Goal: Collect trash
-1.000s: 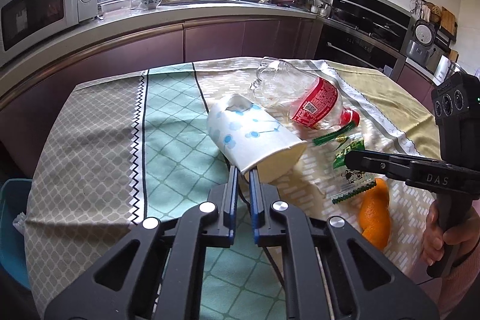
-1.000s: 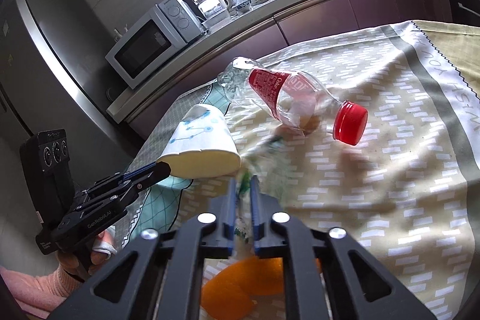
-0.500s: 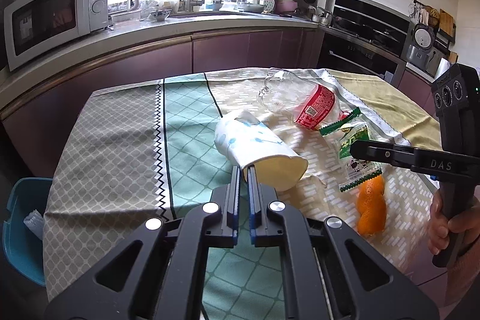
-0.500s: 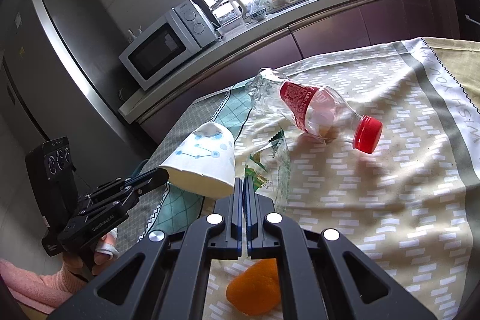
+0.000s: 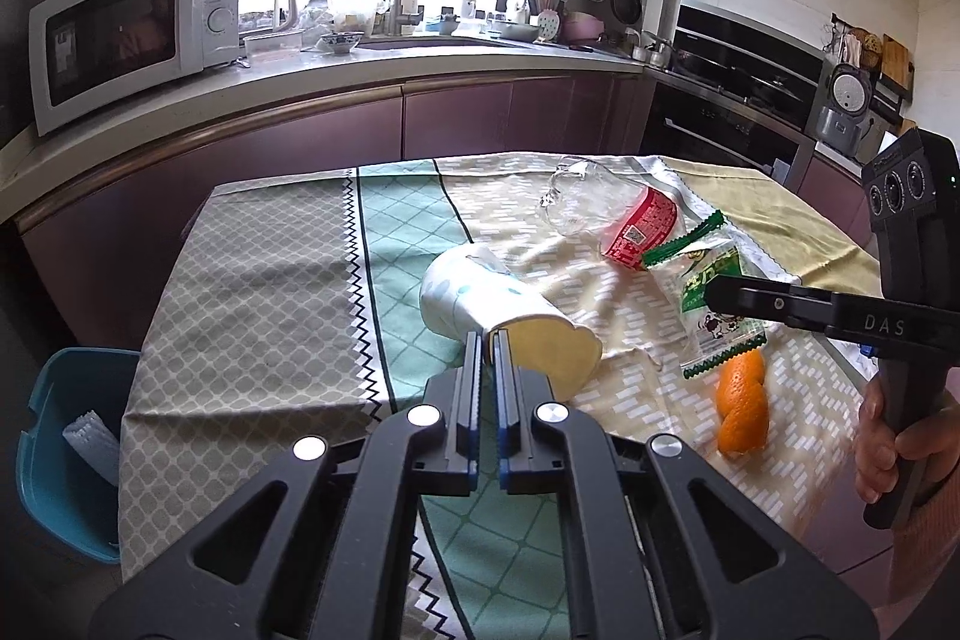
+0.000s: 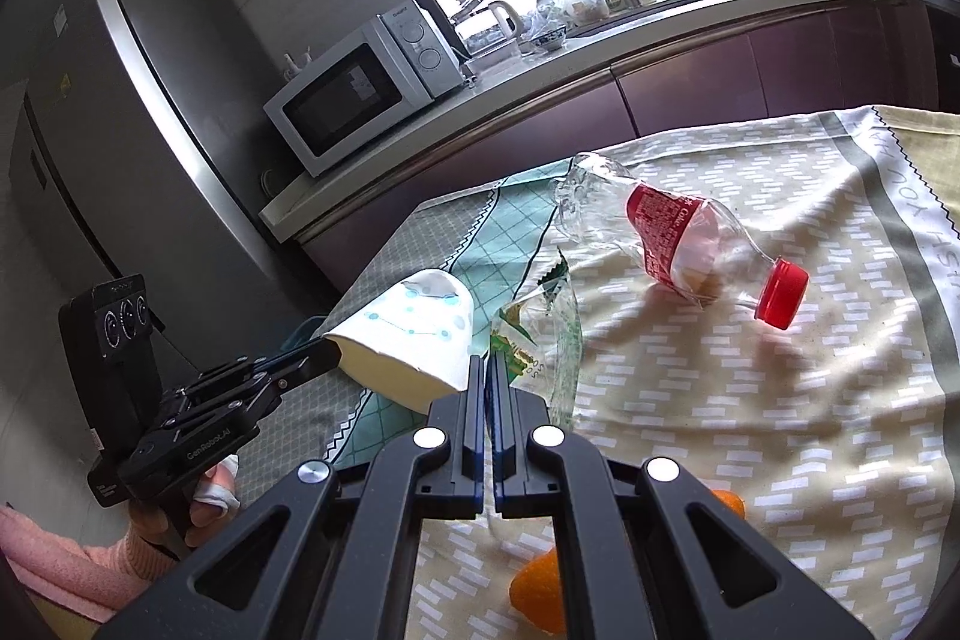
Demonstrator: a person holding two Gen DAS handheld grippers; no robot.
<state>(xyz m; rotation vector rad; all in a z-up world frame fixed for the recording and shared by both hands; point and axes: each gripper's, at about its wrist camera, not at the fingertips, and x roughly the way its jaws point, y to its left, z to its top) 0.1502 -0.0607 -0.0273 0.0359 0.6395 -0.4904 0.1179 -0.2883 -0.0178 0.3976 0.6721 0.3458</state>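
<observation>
- Our left gripper (image 5: 487, 340) has its jaws clenched on the rim of the paper cup (image 5: 480, 298), which tips away ahead of the jaws
- Our right gripper (image 6: 485, 364) is clamped on the green snack wrapper (image 6: 540, 334), which hangs off the jaw tips
- The plastic bottle (image 6: 672, 238) lies on the tablecloth (image 6: 750, 400) beyond and right of the right jaws
- Orange peel (image 5: 741, 406) lies below the wrapper
- A blue bin (image 5: 66, 454) stands left of the left jaws

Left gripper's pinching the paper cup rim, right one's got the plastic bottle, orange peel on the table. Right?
One thing is off: the right gripper holds the clear snack wrapper, not the plastic bottle, which lies untouched on the table, as the right wrist view shows. The left gripper on the paper cup and the orange peel are correct.
</observation>
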